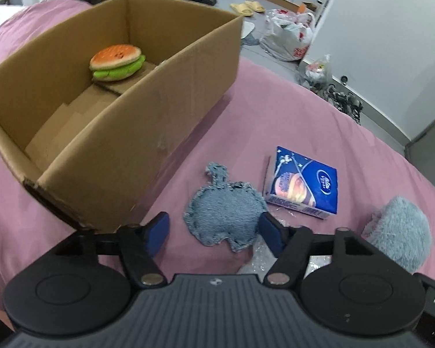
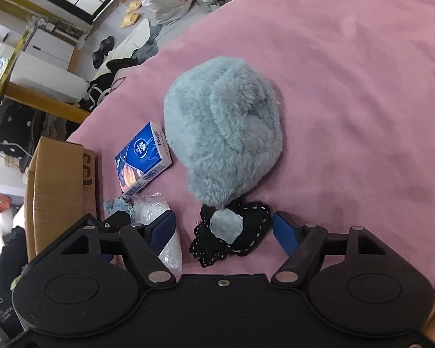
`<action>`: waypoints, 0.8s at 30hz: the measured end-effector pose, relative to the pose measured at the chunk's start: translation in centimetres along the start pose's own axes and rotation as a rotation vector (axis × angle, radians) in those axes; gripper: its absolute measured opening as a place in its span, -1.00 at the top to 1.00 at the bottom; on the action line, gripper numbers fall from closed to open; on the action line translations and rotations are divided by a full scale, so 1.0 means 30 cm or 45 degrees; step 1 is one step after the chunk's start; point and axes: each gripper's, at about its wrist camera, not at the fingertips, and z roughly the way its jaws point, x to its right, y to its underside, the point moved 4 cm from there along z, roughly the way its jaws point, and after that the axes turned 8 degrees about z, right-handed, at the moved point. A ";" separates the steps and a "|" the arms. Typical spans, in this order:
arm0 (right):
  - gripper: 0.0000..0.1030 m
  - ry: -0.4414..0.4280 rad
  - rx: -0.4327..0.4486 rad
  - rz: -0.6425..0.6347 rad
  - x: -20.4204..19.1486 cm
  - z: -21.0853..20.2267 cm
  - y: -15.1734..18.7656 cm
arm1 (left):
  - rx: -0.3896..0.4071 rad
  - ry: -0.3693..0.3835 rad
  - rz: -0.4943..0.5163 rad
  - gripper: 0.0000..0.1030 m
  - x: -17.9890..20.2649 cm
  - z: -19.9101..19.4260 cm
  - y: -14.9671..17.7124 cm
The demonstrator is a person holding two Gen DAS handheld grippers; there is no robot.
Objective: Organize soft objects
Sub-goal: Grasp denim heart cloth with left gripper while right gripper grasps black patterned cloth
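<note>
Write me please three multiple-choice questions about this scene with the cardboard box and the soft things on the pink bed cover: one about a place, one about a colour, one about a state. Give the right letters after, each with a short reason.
1. Where is the burger plush toy?
A. Inside the cardboard box
B. On the floor
C. Between the fingers of the right claw

2. What colour is the fluffy hat?
A. Red
B. Light blue
C. Yellow

3. In what state is the left claw?
A. Shut on the tissue pack
B. Shut on the burger
C. Open, with the denim apple-shaped pad between its fingers, not gripped

Answers:
1 A: the burger rests on the bottom of the box, at its far end.
2 B: its fur is pale blue against the pink bed cover.
3 C: both blue pads stand wide apart at the sides of the denim pad; the tissue pack lies apart on the cover.
</note>
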 end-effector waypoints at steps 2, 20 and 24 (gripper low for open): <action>-0.41 0.005 0.011 -0.033 -0.004 0.002 0.004 | -0.006 0.014 -0.040 0.07 -0.012 0.007 0.007; 0.53 -0.011 0.053 -0.145 -0.008 -0.106 0.061 | 0.053 0.151 -0.152 0.43 -0.067 -0.116 0.019; 0.53 -0.017 0.091 -0.122 -0.019 -0.146 0.064 | 0.064 0.188 -0.132 0.43 -0.066 -0.160 0.016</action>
